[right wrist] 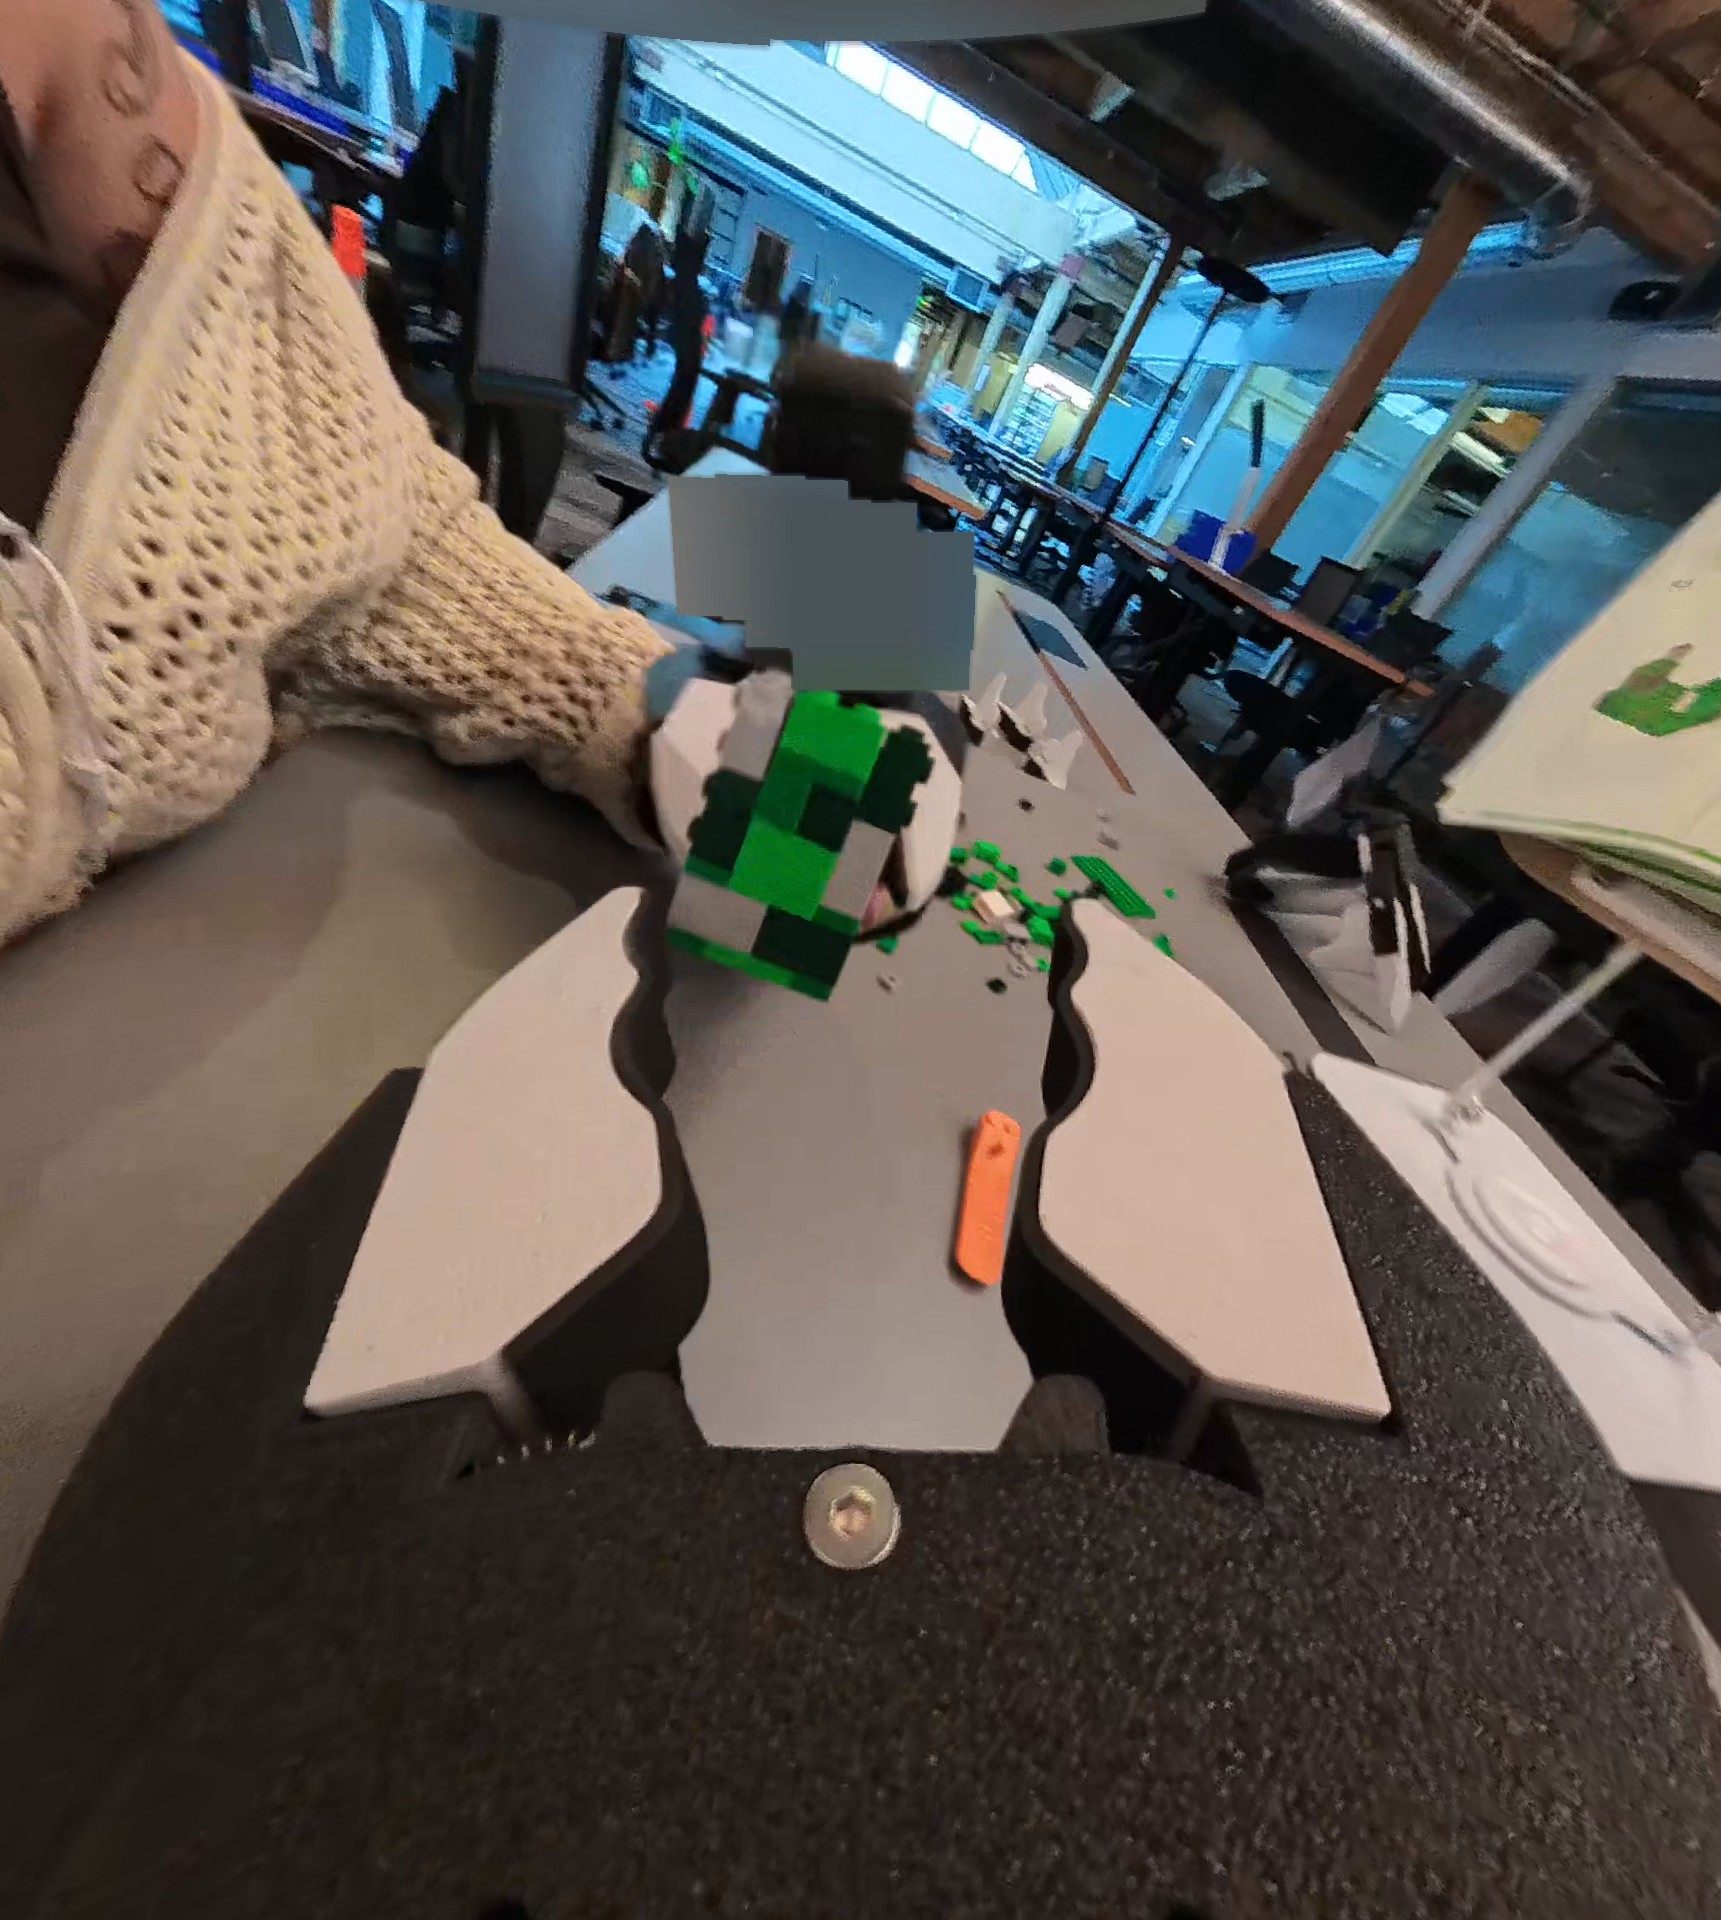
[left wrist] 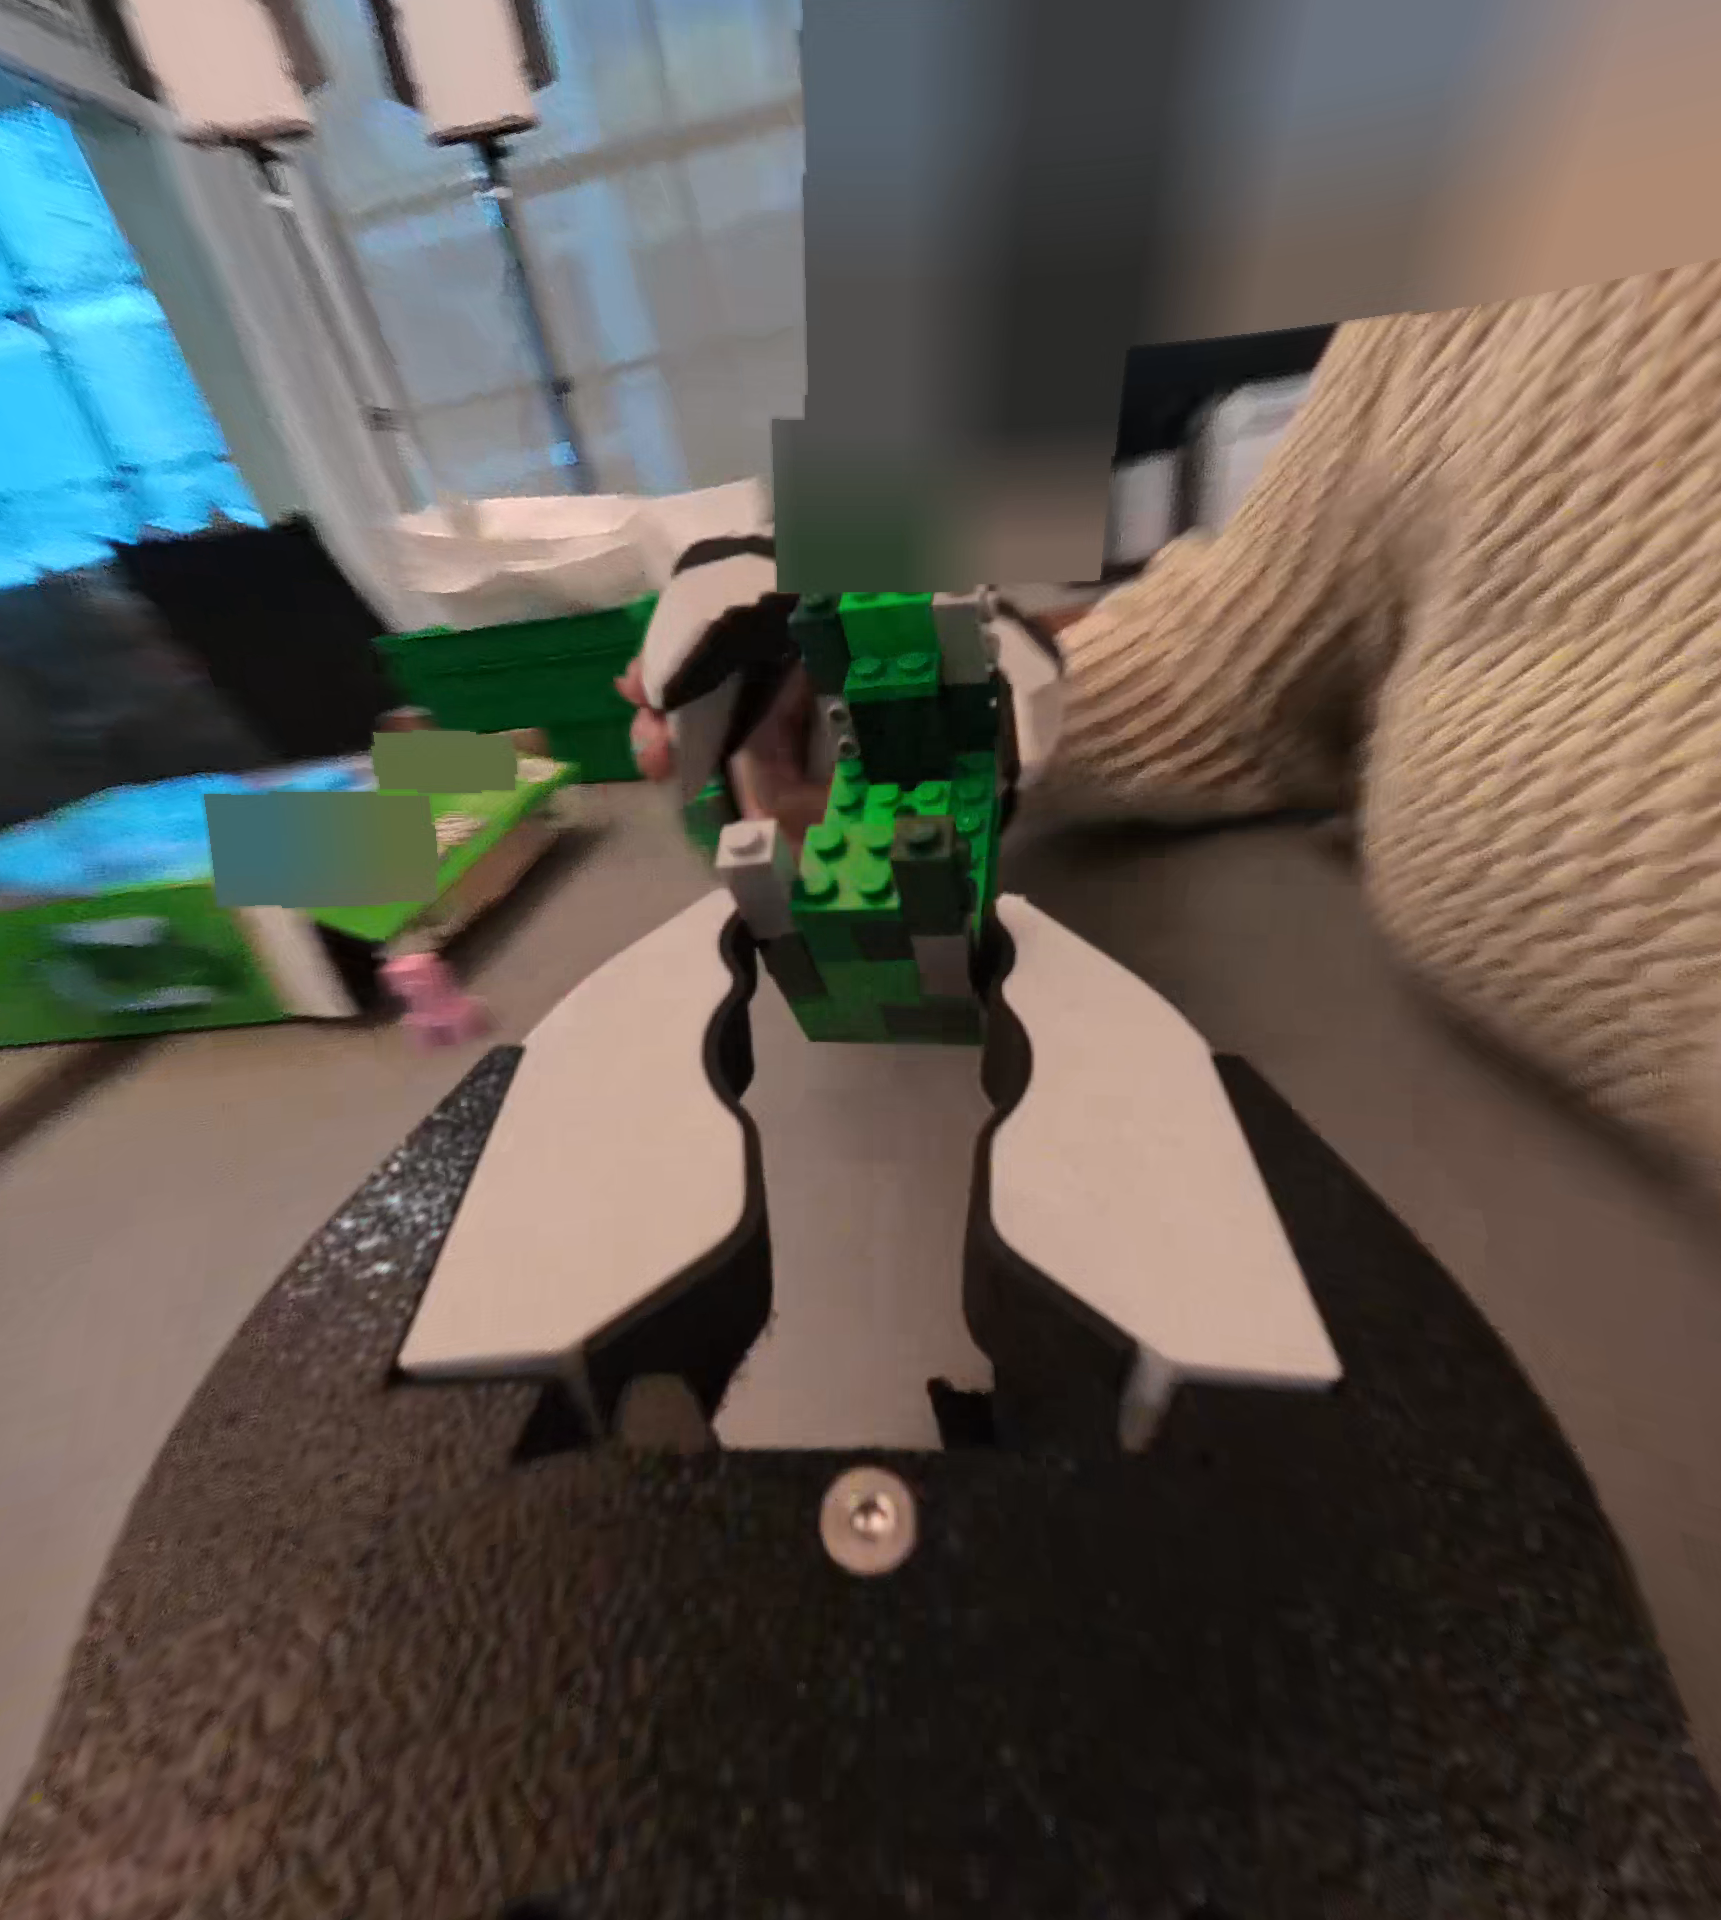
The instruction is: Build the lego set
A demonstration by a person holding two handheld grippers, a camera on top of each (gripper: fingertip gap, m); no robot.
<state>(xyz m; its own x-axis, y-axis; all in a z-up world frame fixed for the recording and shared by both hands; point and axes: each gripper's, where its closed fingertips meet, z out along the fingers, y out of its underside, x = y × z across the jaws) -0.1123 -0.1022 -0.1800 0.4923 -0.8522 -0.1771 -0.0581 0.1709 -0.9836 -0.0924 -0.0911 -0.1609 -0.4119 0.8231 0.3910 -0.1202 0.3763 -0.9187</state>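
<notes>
The left gripper (left wrist: 861, 935) is clamping the green, dark green and grey lego build (left wrist: 877, 831) by its lower end, the white fingers (left wrist: 607, 1122) pressing on either side of it and holding it up off the grey table (left wrist: 160, 1247). In the right wrist view the same lego build (right wrist: 794, 842) is showing farther off, tilted, with the left gripper (right wrist: 731, 769) gripping it from behind. The right gripper (right wrist: 856, 935) is standing with its jaws wide apart and nothing between them, its left fingertip just beside the model's bottom corner (whether it is touching cannot be told). A cream knitted sleeve (right wrist: 212, 540) is reaching in from the left of that view, and the other sleeve (left wrist: 1458, 675) is filling the right of the left wrist view. An orange brick separator (right wrist: 986, 1195) is lying on the table (right wrist: 835, 1299) between the right gripper's fingers (right wrist: 1178, 1164). Beyond it, loose green and grey pieces (right wrist: 1022, 904) are lying scattered near a green plate (right wrist: 1110, 883). An open instruction booklet (right wrist: 1666, 717) is resting on a stand at the right. In the left wrist view a green box (left wrist: 108, 914) is sitting on the table at the left, a small pink piece (left wrist: 435, 997) just beside it
</notes>
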